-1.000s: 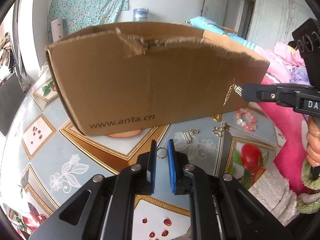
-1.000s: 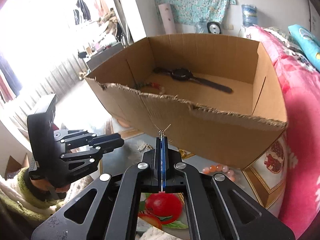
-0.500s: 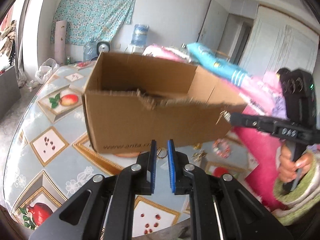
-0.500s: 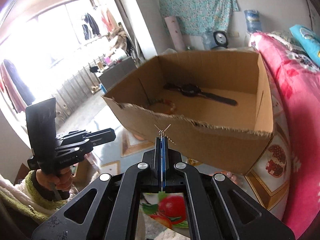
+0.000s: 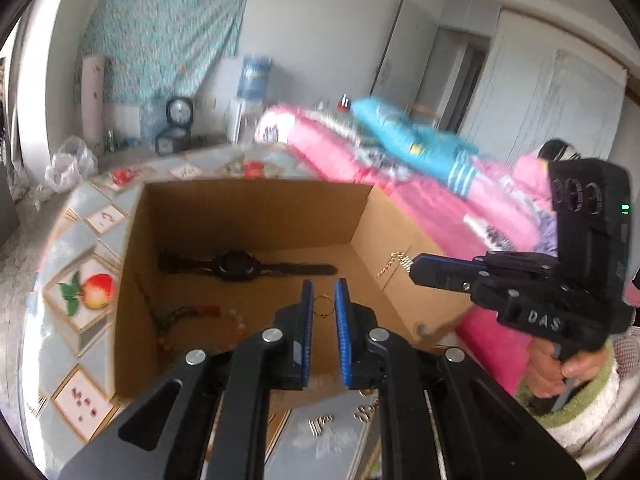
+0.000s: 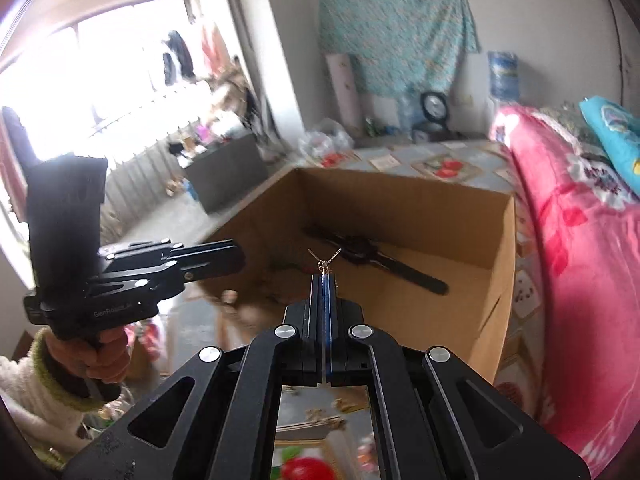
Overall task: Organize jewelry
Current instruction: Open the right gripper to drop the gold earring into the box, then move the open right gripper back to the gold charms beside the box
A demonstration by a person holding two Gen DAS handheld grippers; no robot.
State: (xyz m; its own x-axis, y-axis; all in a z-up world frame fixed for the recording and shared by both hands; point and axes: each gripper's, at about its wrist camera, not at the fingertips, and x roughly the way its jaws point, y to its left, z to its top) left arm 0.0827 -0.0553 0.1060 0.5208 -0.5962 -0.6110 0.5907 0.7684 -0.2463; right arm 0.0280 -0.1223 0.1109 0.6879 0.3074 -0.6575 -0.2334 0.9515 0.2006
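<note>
The left gripper [image 5: 323, 300] pinches a small gold ring [image 5: 322, 307] between its blue pads, jaws nearly together, above the open cardboard box [image 5: 256, 216]. The right gripper [image 6: 325, 280] is pressed fully together on a thin gold chain [image 5: 394, 263], whose loose end hangs just beside the box's right wall. Inside the box, a black watch [image 5: 240, 267] lies flat across the floor, and a beaded bracelet [image 5: 192, 318] lies nearer the front left corner. The box stands on a table [image 5: 86, 248] covered with a cloth printed with fruit panels; small metal pieces [image 5: 320, 426] lie on it in front of the box. Pink bedding [image 6: 568, 216] lies to the right. A patterned teal cloth [image 5: 164, 36] hangs on the far wall, with a water bottle [image 5: 254, 76] and a clock [image 5: 179, 111] below it. A bright window [image 6: 92, 80] fills the left of the right-wrist view
</note>
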